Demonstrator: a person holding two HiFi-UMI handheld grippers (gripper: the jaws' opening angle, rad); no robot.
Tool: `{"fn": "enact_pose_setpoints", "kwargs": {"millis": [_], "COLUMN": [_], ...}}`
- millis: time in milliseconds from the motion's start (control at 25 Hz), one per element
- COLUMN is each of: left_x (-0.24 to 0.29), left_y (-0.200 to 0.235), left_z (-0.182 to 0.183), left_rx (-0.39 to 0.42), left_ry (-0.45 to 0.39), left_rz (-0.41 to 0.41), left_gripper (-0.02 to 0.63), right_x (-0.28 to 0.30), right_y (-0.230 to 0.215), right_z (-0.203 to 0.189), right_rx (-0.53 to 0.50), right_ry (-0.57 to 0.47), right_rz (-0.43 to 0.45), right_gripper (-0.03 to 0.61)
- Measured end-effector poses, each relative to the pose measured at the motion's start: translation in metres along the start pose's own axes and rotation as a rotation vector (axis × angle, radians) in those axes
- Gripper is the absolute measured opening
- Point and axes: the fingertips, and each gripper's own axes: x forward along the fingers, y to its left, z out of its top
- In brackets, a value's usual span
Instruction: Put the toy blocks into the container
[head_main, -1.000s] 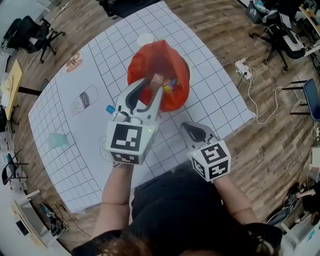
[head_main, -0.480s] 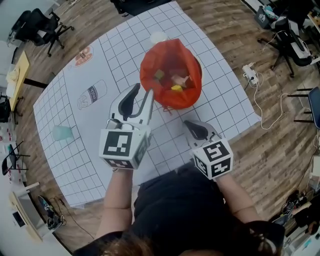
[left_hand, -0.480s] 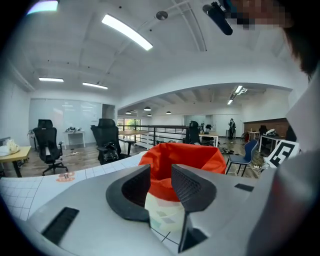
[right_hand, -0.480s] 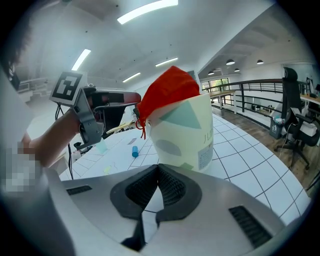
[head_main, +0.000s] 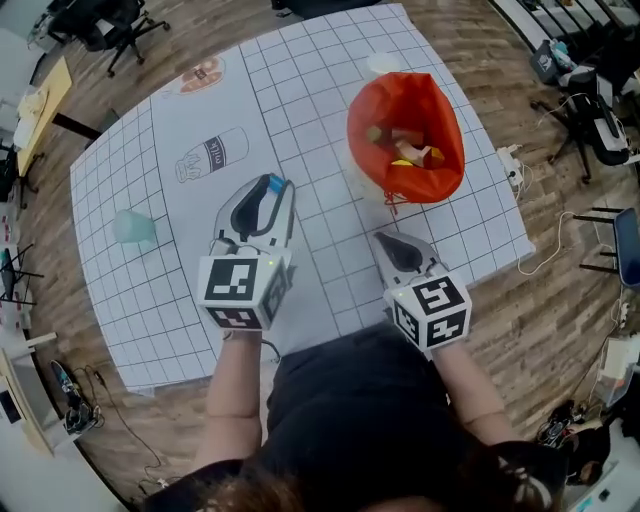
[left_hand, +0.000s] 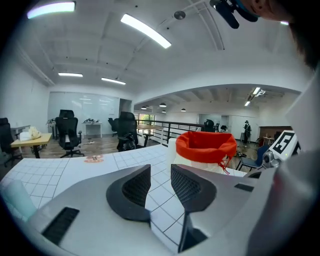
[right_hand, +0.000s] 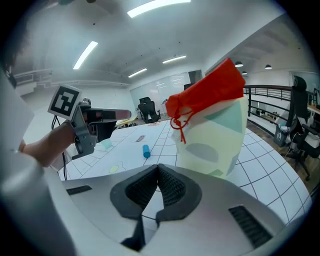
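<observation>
Head view shows the blue block (head_main: 276, 183) on the gridded counter (head_main: 330, 300) at the very tip of the left claw (left_hand: 160, 171), at the centre left of the frame. The container (head_main: 425, 185), lined in red and already holding several blocks, is placed at the upper right, well apart from the blue block. The block is located straight ahead of the left claw and below it. This is confirmed in the right gripper view, where the block is seen on the counter just beyond that claw's tip. The left claw is by far the nearer of the two. Its jaws are apart and have just been closing, and nothing is held between them. The right claw (right_hand: 158, 171) is closed with nothing in it and is positioned near the container's base. A pale teal block (head_main: 133, 227) is seen at the far left of the counter, well apart from both claws.

The blue block is not shown in the left gripper view and is presumably hidden under the claw body. Whether it stands on end or lies with its long axis pointing away cannot be settled. Part of it is cut off by the jaw tips in the head view.
</observation>
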Motion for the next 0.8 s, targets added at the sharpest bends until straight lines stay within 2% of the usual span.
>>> {"fn": "enact_pose_setpoints", "kwargs": {"millis": [400, 800], "left_x": [-0.079, -0.135], "left_y": [0.078, 0.129], "left_z": [-0.057, -0.112], "left_rx": [-0.106, -0.219], "left_ry": [0.066, 0.107], "left_rz": [0.167, 0.321], "left_gripper": [0.14, 0.14], "right_x": [0.054, 0.119], "right_y": [0.057, 0.084], "right_z": [0.007, 0.018], "right_rx": [-0.083, -0.169], "right_ry": [0.03, 0.057], "right_rz": [0.079, 0.138], "right_gripper": [0.017, 0.053]}}
